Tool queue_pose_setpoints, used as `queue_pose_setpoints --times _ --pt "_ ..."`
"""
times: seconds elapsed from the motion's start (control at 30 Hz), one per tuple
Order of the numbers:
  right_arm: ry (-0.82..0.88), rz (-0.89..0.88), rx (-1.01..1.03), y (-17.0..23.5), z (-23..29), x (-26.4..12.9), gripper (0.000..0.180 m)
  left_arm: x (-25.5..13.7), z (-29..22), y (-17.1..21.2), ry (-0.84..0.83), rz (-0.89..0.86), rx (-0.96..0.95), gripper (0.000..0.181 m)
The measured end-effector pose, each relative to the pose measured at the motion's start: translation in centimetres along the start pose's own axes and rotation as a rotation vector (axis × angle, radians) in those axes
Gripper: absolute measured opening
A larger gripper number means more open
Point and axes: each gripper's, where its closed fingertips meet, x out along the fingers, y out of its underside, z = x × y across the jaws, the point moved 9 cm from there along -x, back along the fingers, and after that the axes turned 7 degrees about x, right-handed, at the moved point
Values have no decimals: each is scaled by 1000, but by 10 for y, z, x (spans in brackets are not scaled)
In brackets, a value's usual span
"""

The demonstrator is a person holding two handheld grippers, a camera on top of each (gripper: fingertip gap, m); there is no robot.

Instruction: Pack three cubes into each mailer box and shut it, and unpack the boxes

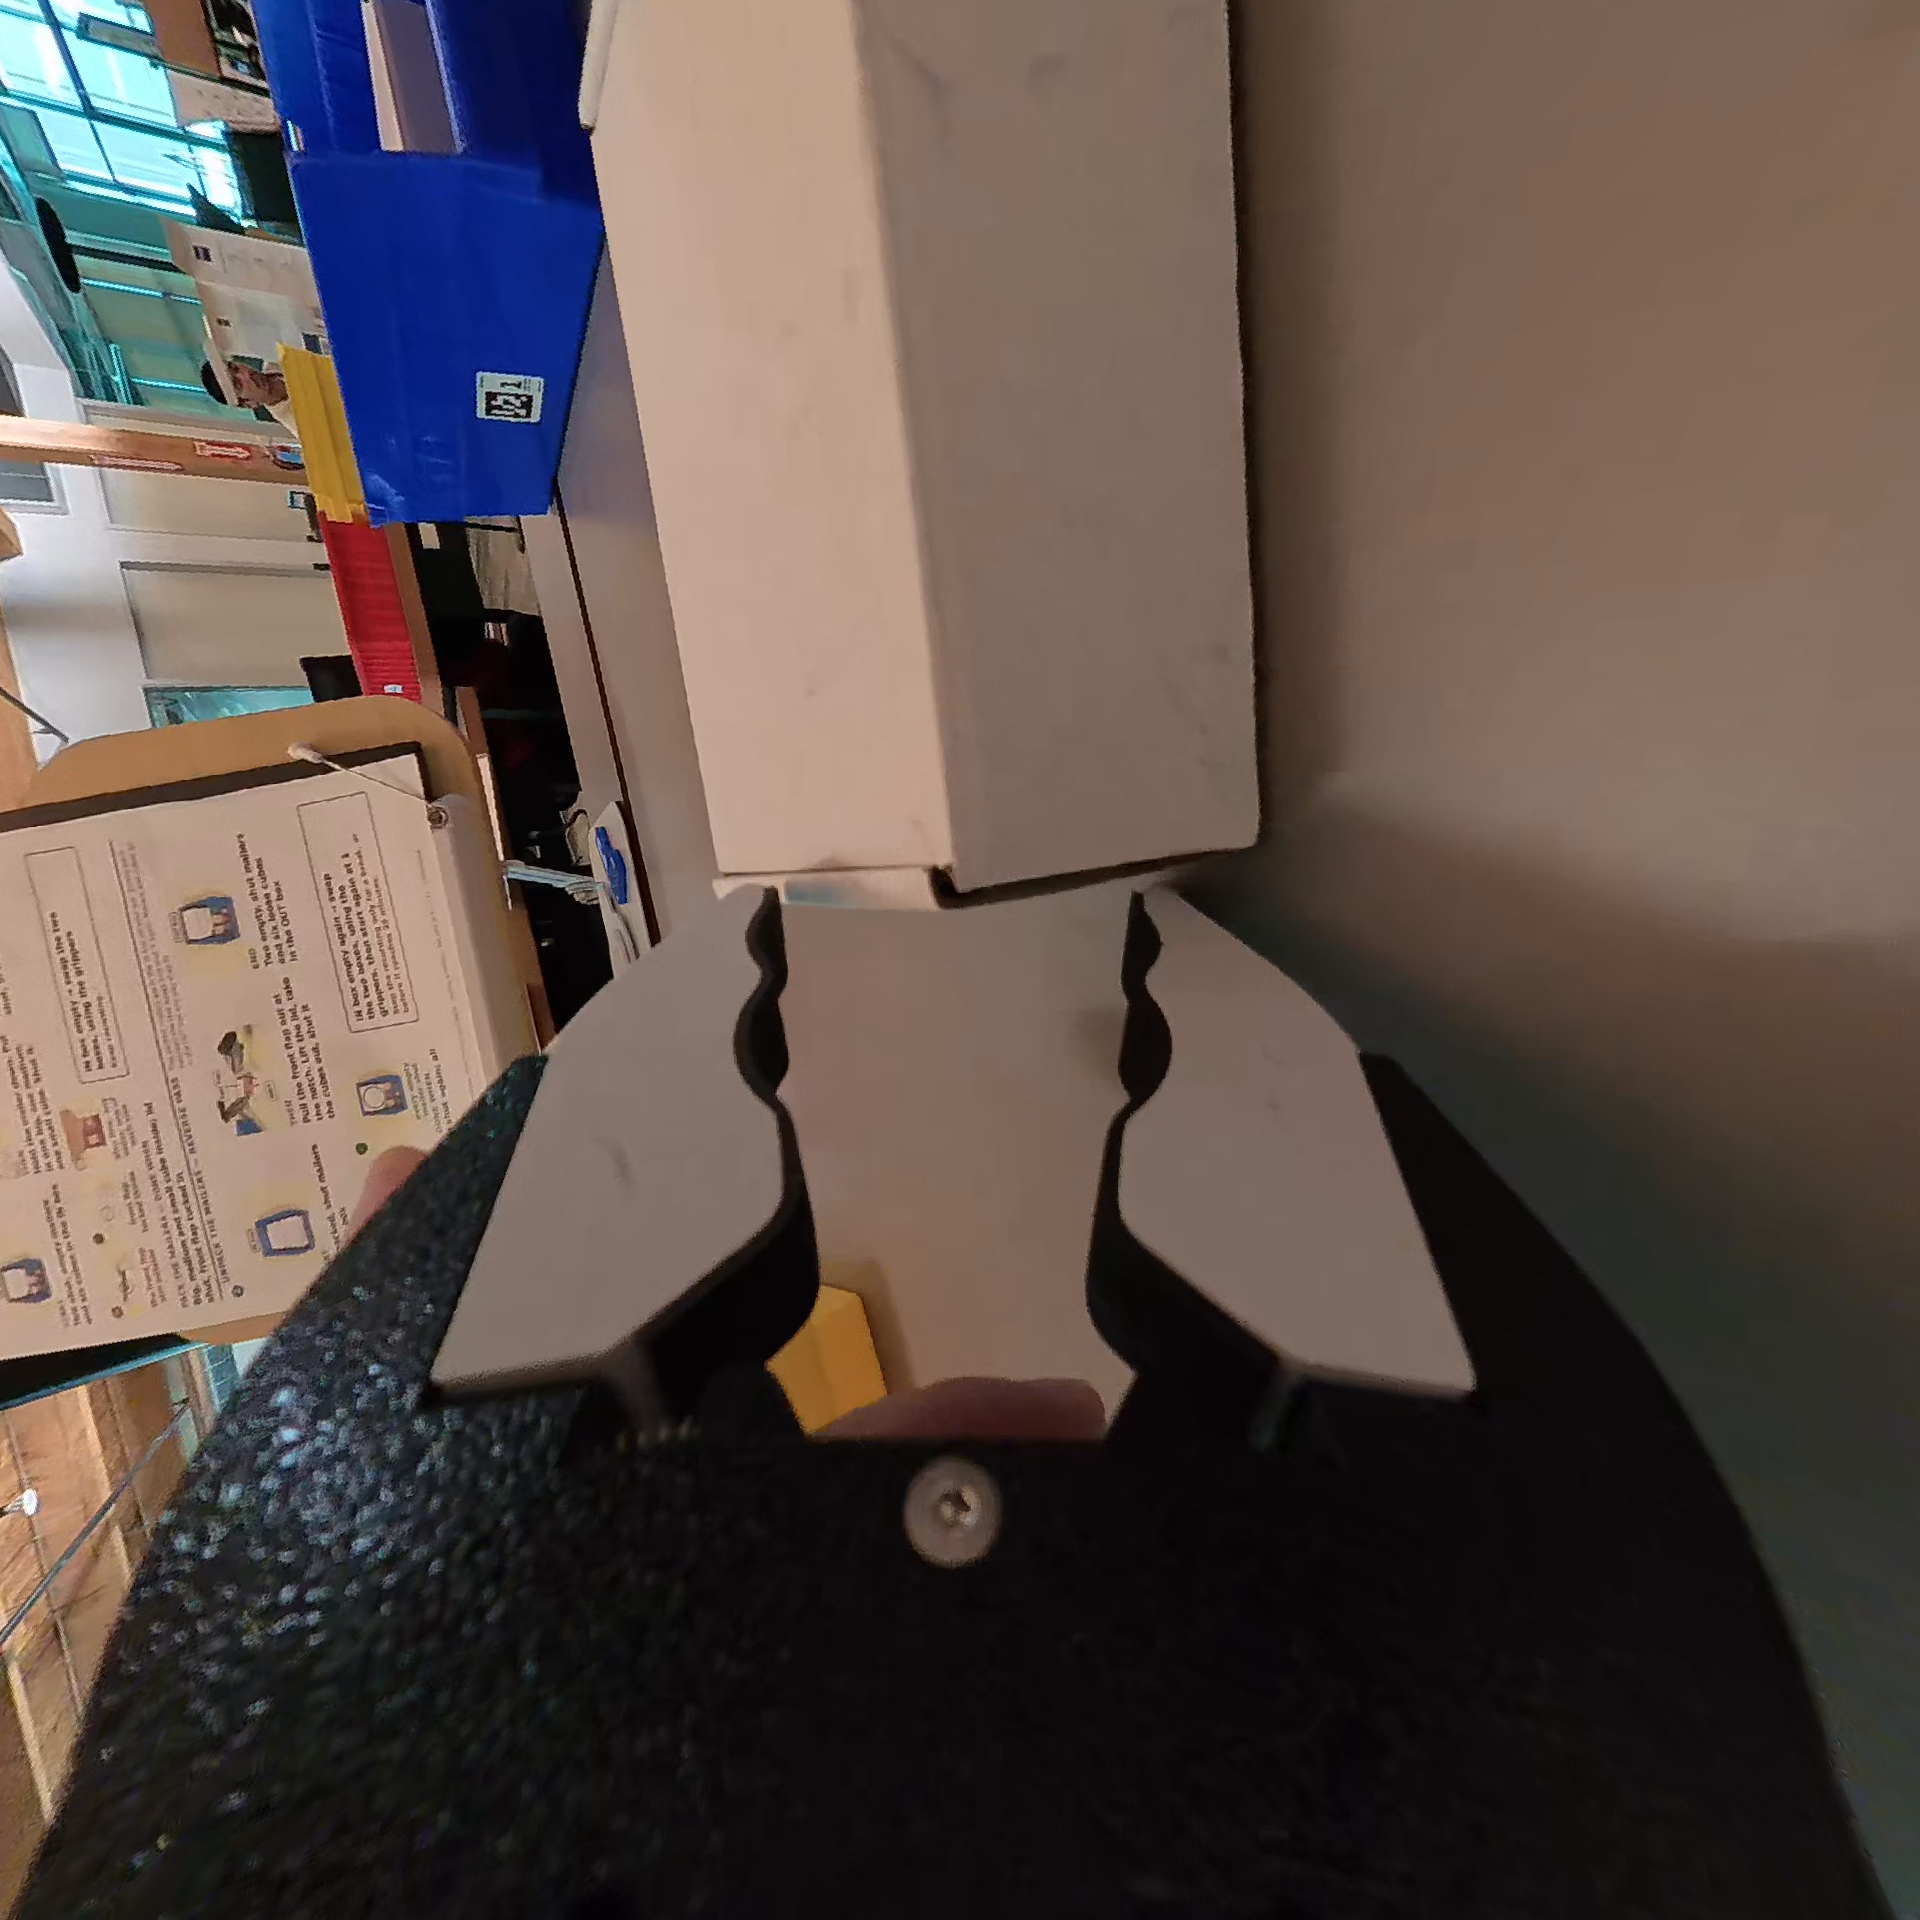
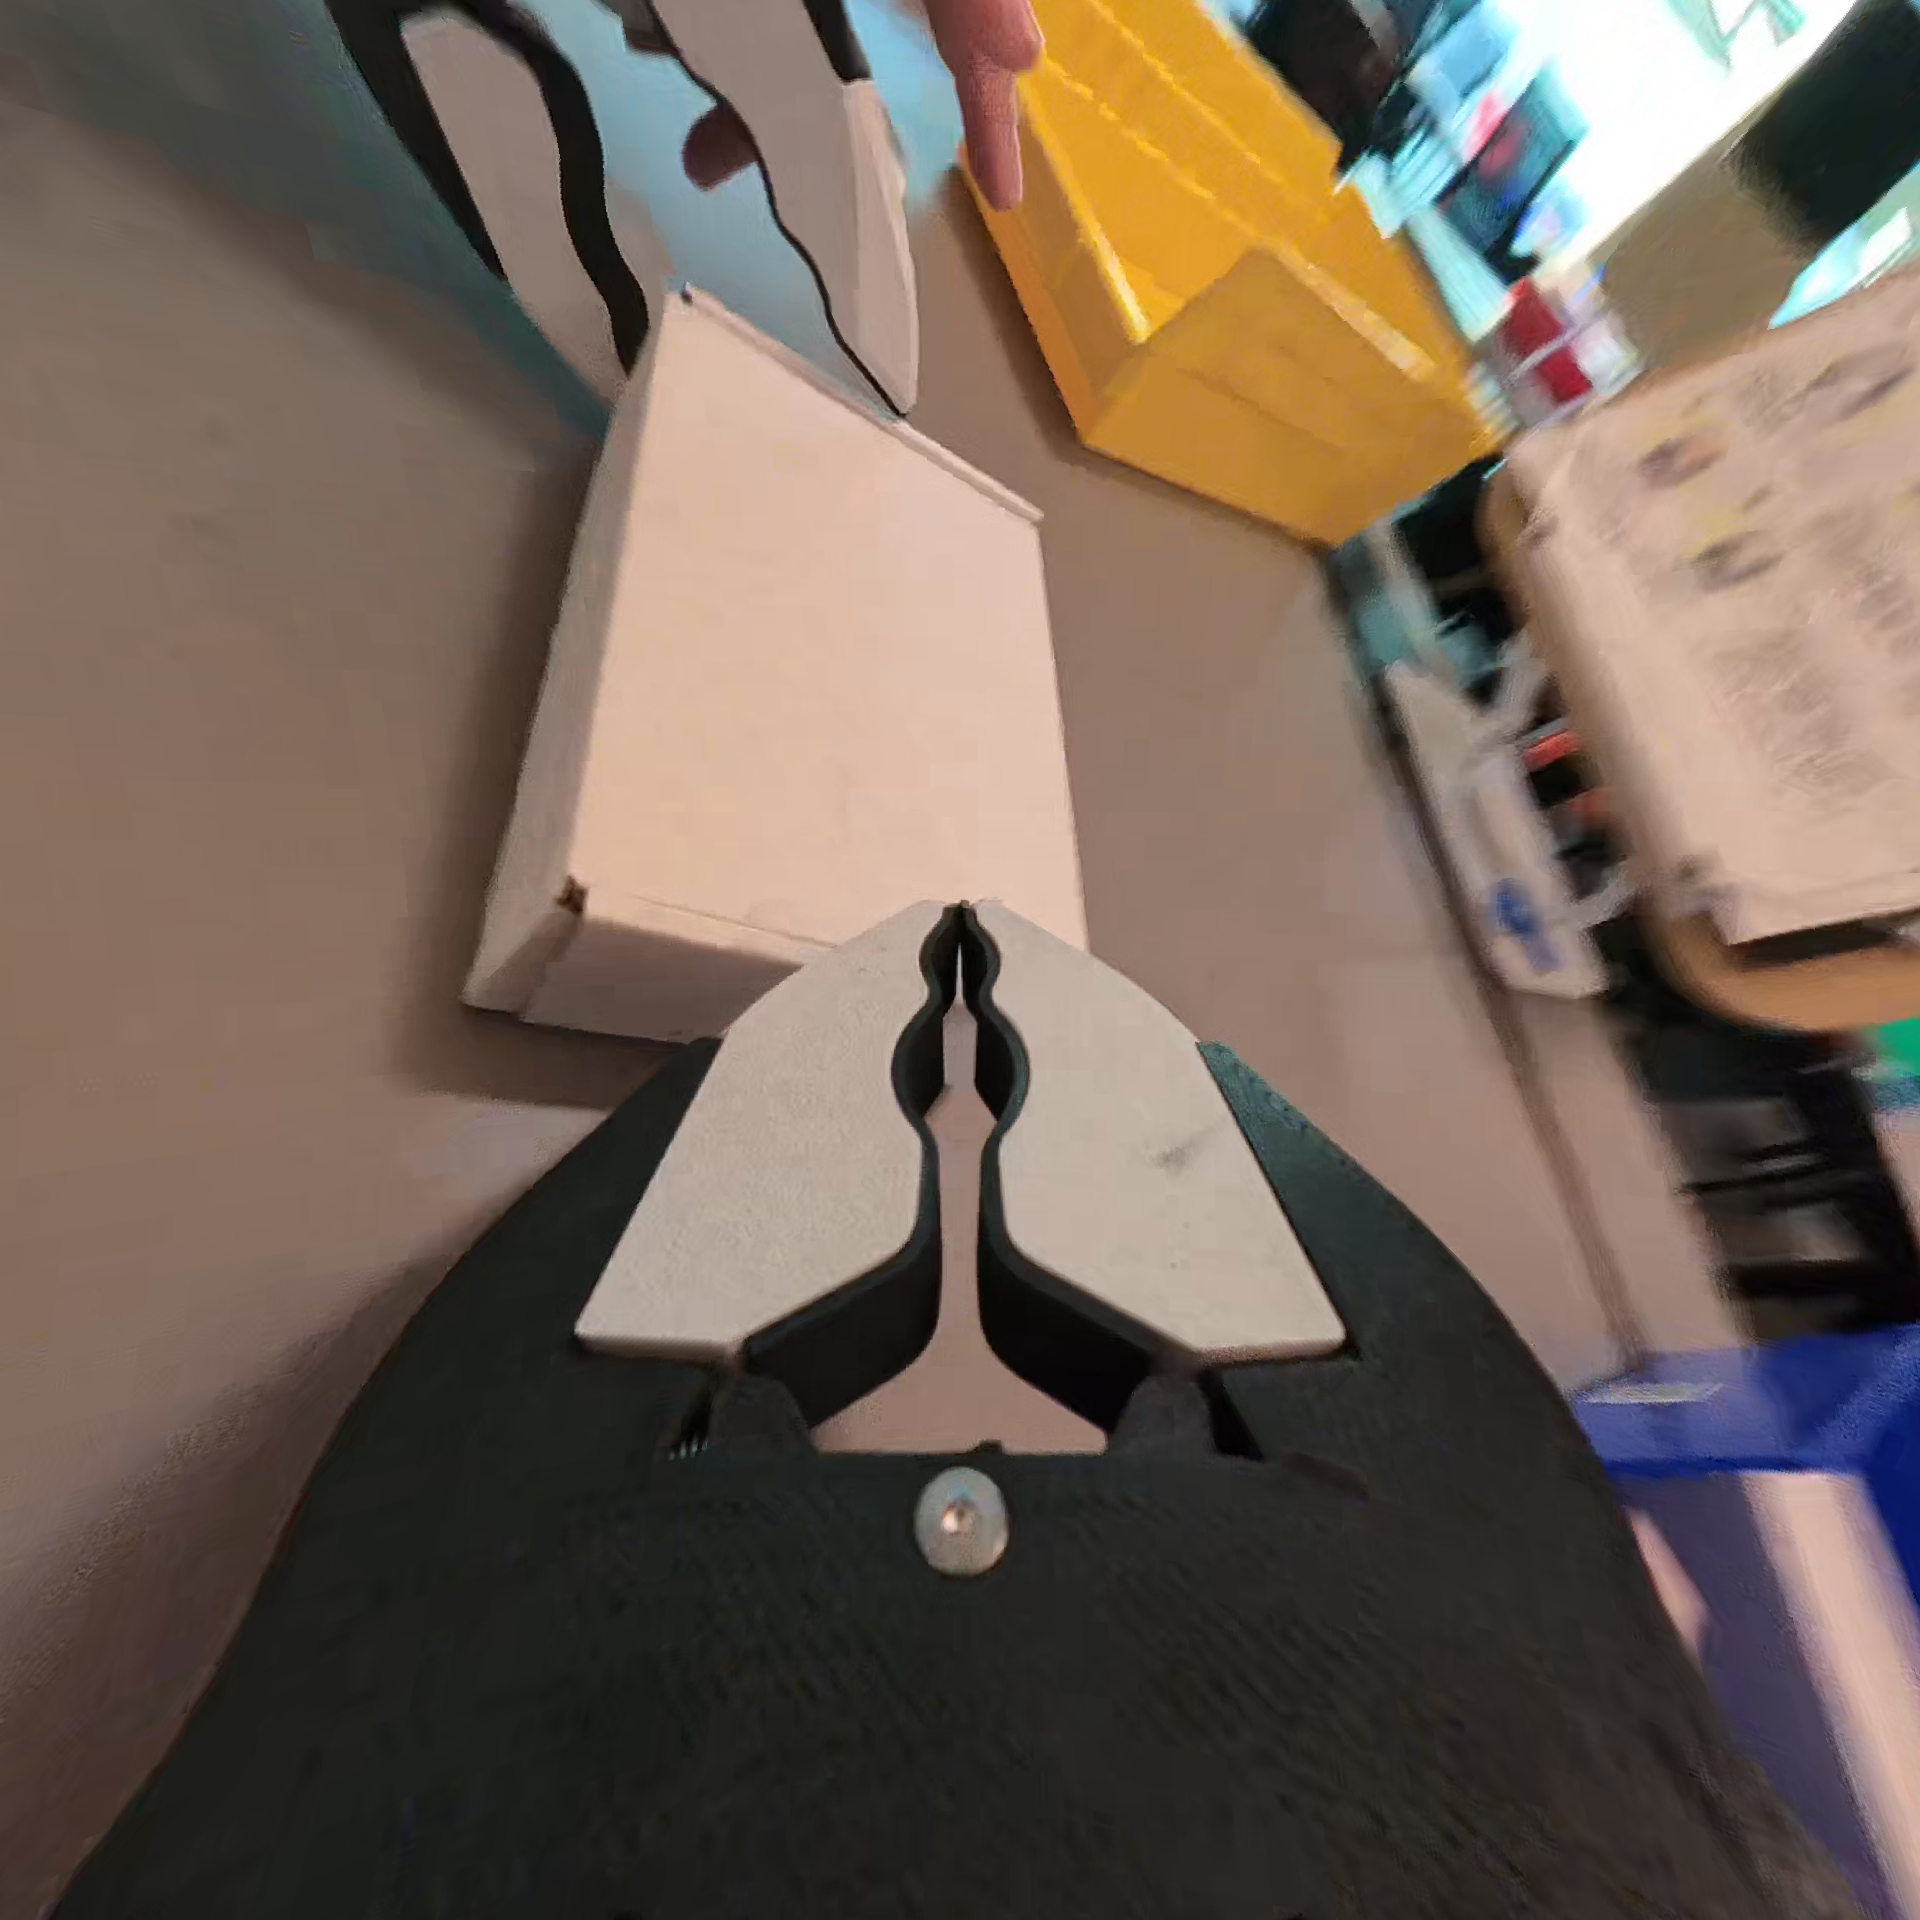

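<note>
A closed white mailer box (image 1: 935, 468) lies on the beige table, lid down. My left gripper (image 1: 951, 914) is open, its fingertips at the box's near end with the jaws on either side of the end flap, holding nothing. In the right wrist view the same box (image 2: 810, 675) lies ahead, with the left gripper (image 2: 758, 364) at its far end. My right gripper (image 2: 961, 914) is shut with nothing between the fingers, its tips over the box's near edge. No cubes show.
A yellow bin (image 2: 1195, 312) stands beyond the box, with a person's finger (image 2: 997, 104) above it. A blue bin (image 1: 447, 312) and an instruction sheet (image 1: 208, 1039) stand at the table's side. The blue bin also shows in the right wrist view (image 2: 1766, 1455). A yellow shape (image 1: 831, 1351) shows low between the left fingers. One gripper's finger ends stand about 15 cm off the other's.
</note>
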Motion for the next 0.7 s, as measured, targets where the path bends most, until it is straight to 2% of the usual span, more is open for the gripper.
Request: queue_pose_setpoints --times 0.07,0.2,0.27,0.33,0.47,0.7 --pt "86 -11 -159 -2 1 -4 0 -1 0 1 1 7 -5 65" --pt "70 8 -291 -9 11 -10 0 -4 0 7 3 23 -5 67" --pt "69 109 -379 -5 16 -8 0 -4 1 10 4 25 -12 69" --pt "91 125 -449 -6 18 -8 0 -4 3 10 7 12 -25 73" --pt "88 88 -435 -3 18 -9 0 -1 11 5 -7 -26 -4 88" --pt "98 48 -374 5 17 -13 0 10 19 1 -44 -78 164 93"
